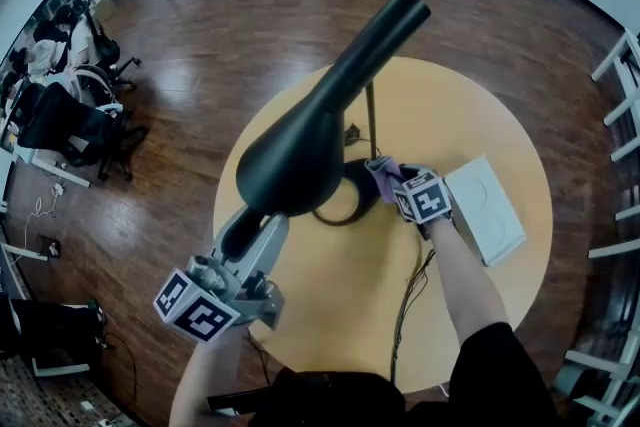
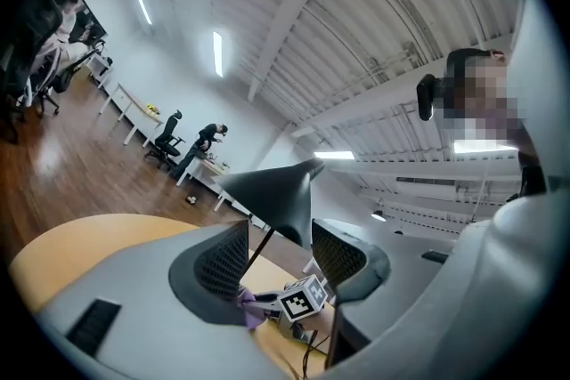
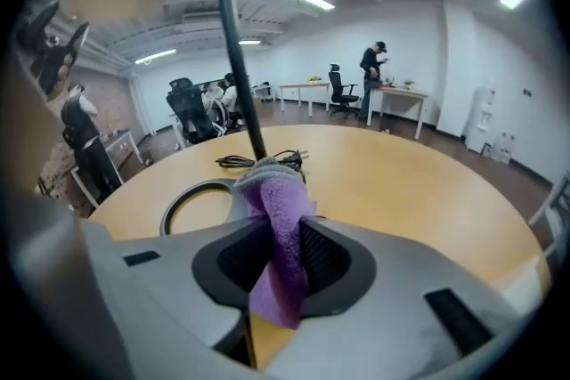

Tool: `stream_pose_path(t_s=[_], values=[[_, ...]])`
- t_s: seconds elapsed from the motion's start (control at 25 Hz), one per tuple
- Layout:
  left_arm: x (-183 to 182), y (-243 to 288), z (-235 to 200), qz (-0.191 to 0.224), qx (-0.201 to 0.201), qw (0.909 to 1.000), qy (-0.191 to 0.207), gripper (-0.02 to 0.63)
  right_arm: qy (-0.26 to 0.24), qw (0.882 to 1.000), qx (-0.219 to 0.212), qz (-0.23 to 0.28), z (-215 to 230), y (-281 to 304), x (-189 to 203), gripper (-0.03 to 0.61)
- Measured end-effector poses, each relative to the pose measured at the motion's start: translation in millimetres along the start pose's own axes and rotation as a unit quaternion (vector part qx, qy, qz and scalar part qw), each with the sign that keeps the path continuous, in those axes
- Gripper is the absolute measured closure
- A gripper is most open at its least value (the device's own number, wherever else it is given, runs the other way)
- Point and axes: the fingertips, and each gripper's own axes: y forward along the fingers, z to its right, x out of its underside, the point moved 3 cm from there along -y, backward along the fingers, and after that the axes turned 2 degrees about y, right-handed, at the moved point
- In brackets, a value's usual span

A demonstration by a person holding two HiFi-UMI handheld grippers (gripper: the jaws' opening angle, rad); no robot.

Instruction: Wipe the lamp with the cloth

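Lamp [image 1: 320, 115] stands on round table [image 1: 330, 325]: big black shade [image 2: 272, 196] on thin stem [image 3: 233, 40] over ring base [image 3: 183, 205]. Judged top-heavy, stem prob. springy, so steady it at shade or base, not mid-rod. L gripper [image 2: 280, 258]: jaws apart, shade's lower edge between them, no pinch seen. R gripper [image 3: 283, 267]: jaws clamped on purple cloth [image 3: 278, 218] (soft, light), bunched against the stem low down. Obstructions: power cord [image 1: 408, 300], and white box [image 1: 485, 210] just beside R gripper.
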Motion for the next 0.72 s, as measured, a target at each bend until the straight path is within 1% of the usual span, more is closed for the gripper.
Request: stream_pose_path(t_s=[0.08, 0.2, 0.28, 0.36, 0.44, 0.52, 0.6, 0.72], values=[[-5.9, 3.8, -1.0, 0.006, -0.002, 1.0000, 0.001, 0.407, 0.025, 1.000, 0.005, -0.014, 1.6, 10.9, -0.4, 0.488], [-7.1, 7.4, 0.7, 0.004, 0.000, 1.0000, 0.003, 0.407, 0.075, 0.996, 0.027, -0.030, -2.3, 24.6, 6.3, 0.488], [-4.3, 10.2, 1.1, -0.001, 0.001, 1.0000, 0.009, 0.407, 0.086, 0.995, 0.043, -0.025, -6.2, 26.6, 11.3, 0.488], [-0.8, 13.1, 0.3, -0.003, 0.002, 0.9999, 0.011, 0.407, 0.078, 0.996, 0.044, -0.013, -15.4, 23.6, 10.7, 0.488], [2.3, 15.8, -1.0, -0.004, 0.003, 0.9999, 0.011, 0.407, 0.070, 0.997, 0.026, 0.001, -33.6, 18.8, 10.8, 0.488], [2.9, 17.6, -2.5, -0.005, 0.003, 0.9999, 0.015, 0.407, 0.051, 0.998, 0.026, -0.004, -50.2, 17.4, 25.2, 0.489], [1.3, 18.7, -3.3, -0.006, 0.005, 0.9998, 0.021, 0.407, 0.014, 0.999, 0.037, -0.012, -66.9, 14.7, 38.9, 0.488], [0.9, 20.5, -5.6, -0.005, 0.005, 0.9999, 0.015, 0.407, -0.058, 0.997, 0.038, -0.029, -96.4, 8.9, 52.1, 0.488]])
